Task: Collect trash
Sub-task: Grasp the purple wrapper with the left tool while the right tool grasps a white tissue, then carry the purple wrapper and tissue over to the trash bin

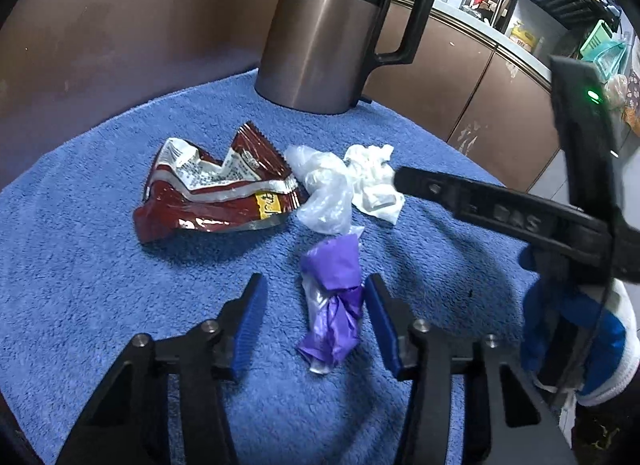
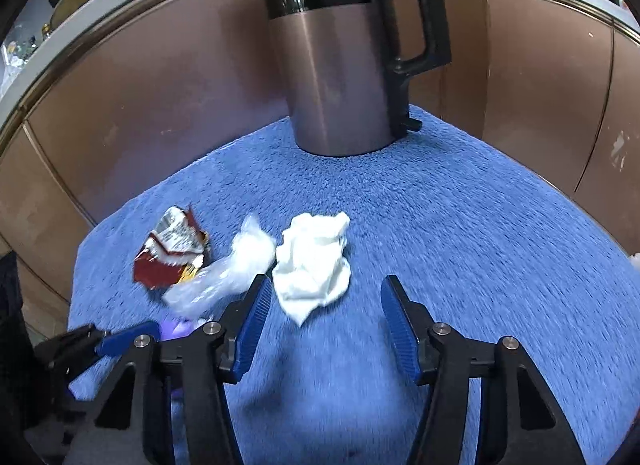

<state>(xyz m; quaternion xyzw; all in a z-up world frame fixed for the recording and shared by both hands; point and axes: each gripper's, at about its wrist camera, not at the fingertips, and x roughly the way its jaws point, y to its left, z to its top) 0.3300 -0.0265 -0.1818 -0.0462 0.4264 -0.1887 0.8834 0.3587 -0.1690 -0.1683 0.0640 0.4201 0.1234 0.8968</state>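
Hidden or cut off: the kettle (image 2: 336, 65) loses its lid at the top edge in both views; in the right wrist view the purple wrapper (image 1: 334, 301) shows only as a sliver behind the near-left finger, and the towel is motion-blurred.

Purple wrapper: crumpled plastic film, elongated, long axis running near to far, lying between the left gripper (image 1: 316, 317) pads; its right side lies against the right pad, the left pad stands clear, jaws apart, no firm clamp visible.

White tissue (image 2: 314, 261): soft crumpled wad, just beyond the right gripper (image 2: 324, 313), left of centre by its left pad; jaws apart, nothing between them.

Clear plastic bag (image 1: 324, 193): translucent, bunched, touching the tissue and the red snack packet (image 1: 216, 189), a glossy foil, torn and flattened, at far left.

Support: blue terry towel (image 1: 80, 265), nubby pile. Kettle: brushed metal cylinder, black handle to the right, at the far edge.

A blue-and-white gloved hand (image 1: 576, 329) grips the right gripper
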